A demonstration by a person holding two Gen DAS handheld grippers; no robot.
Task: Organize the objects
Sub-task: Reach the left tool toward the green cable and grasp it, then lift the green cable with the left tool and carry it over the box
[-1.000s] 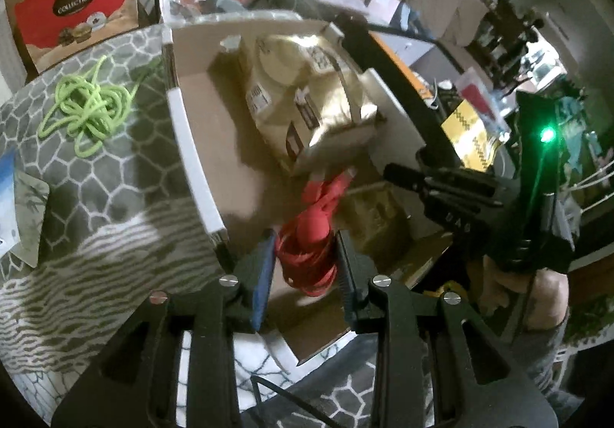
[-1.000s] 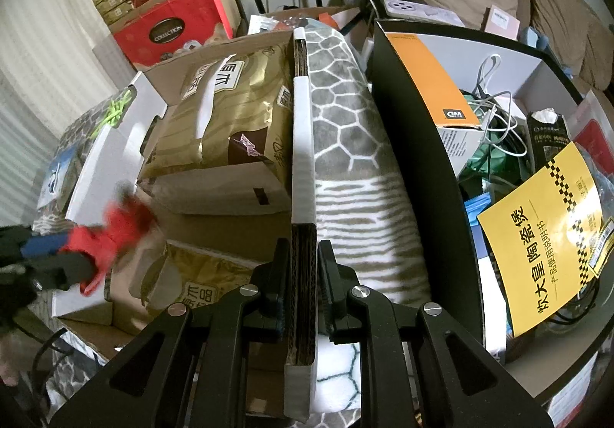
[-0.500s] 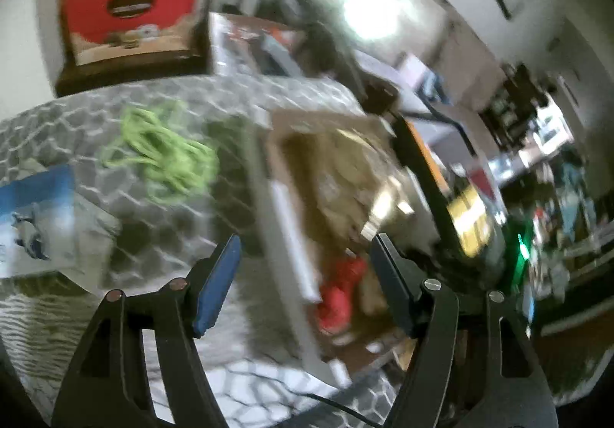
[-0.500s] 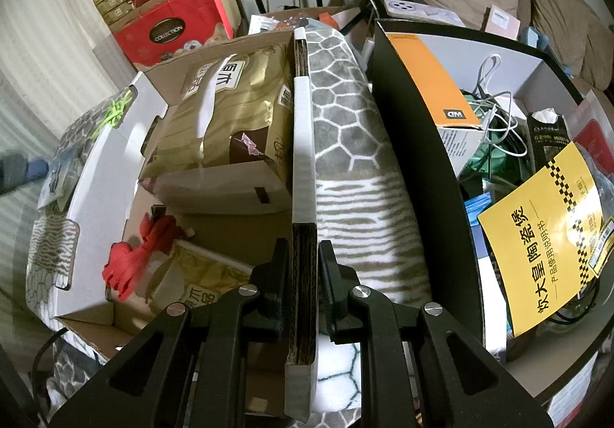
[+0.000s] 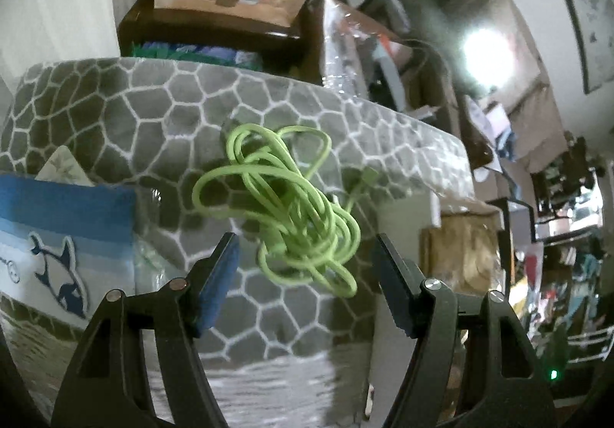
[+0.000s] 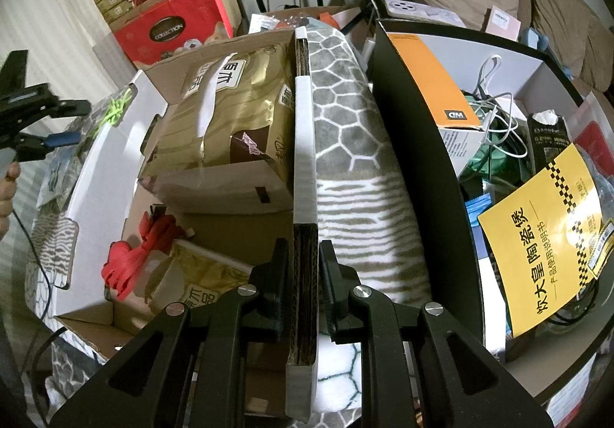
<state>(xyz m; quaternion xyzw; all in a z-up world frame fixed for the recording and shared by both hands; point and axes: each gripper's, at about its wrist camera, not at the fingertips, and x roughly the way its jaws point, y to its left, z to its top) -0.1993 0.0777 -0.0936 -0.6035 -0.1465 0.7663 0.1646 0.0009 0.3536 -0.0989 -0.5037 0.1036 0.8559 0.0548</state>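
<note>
the left gripper (image 5: pixel 303 274), jaws spread wide and empty, hovers over a tangled lime-green cable (image 5: pixel 291 209) lying on the grey honeycomb-patterned blanket (image 5: pixel 126 113), seemingly the next pickup; the move calls for lowering onto the bundle's thickest part and closing. the right gripper (image 6: pixel 303 274) is clamped on the cardboard box's flap (image 6: pixel 305 174). only the right wrist view shows the box interior, where a red cord (image 6: pixel 134 255) lies beside gold packages (image 6: pixel 230 113).
</note>
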